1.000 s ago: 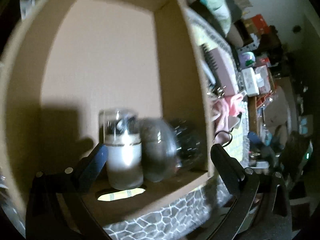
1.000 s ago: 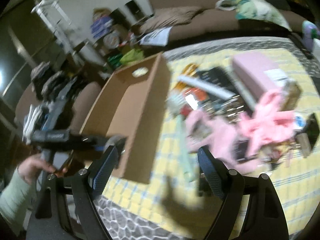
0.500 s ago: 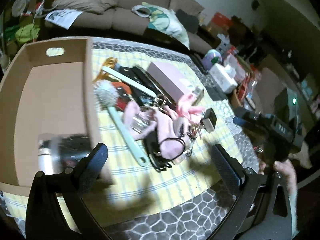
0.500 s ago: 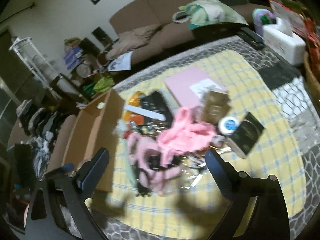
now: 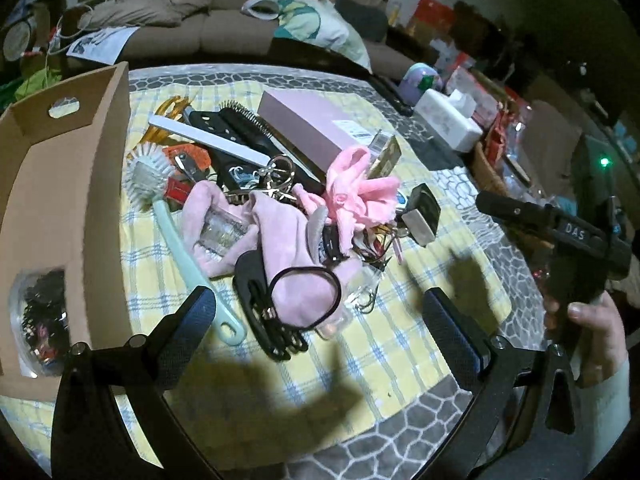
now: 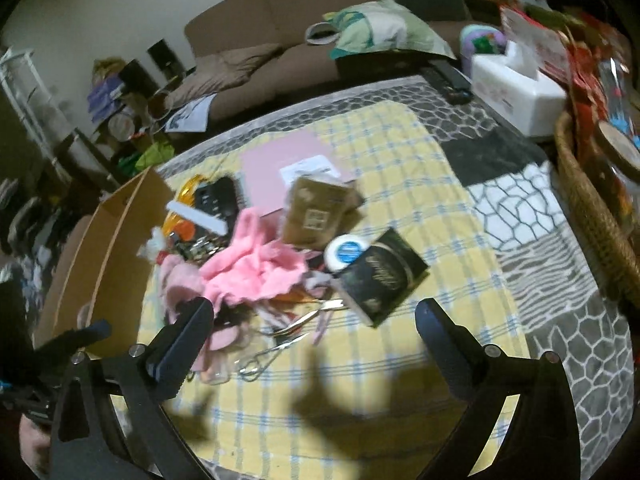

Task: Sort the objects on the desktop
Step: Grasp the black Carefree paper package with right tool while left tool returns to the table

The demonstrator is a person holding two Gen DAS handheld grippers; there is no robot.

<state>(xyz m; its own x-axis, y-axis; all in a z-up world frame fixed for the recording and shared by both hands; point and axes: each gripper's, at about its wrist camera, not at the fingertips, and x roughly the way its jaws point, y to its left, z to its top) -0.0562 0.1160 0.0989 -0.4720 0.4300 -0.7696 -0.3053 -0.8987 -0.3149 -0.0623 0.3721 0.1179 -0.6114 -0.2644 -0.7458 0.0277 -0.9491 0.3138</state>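
A pile of small objects lies on a yellow checked cloth point(image 5: 400, 340): pink cloths point(image 5: 360, 192), a mint dish brush point(image 5: 176, 232), a black hair clip point(image 5: 260, 320), a pink box point(image 5: 308, 124) and a black box point(image 6: 380, 276). An open cardboard box point(image 5: 52, 200) stands at the left with a clear jar point(image 5: 40, 316) inside. My left gripper point(image 5: 320, 316) is open and empty above the pile's near edge. My right gripper point(image 6: 316, 332) is open and empty above the cloth, near the black box.
A white tissue box point(image 6: 516, 88) and a remote point(image 6: 448, 80) sit at the table's far right. A wicker basket point(image 6: 592, 208) stands at the right edge. A brown sofa point(image 6: 280, 40) with a cushion runs behind the table.
My left gripper has pulled out of the cardboard box, leaving the jars there, and swung right over the pile. My right gripper has moved right and back over the cloth.
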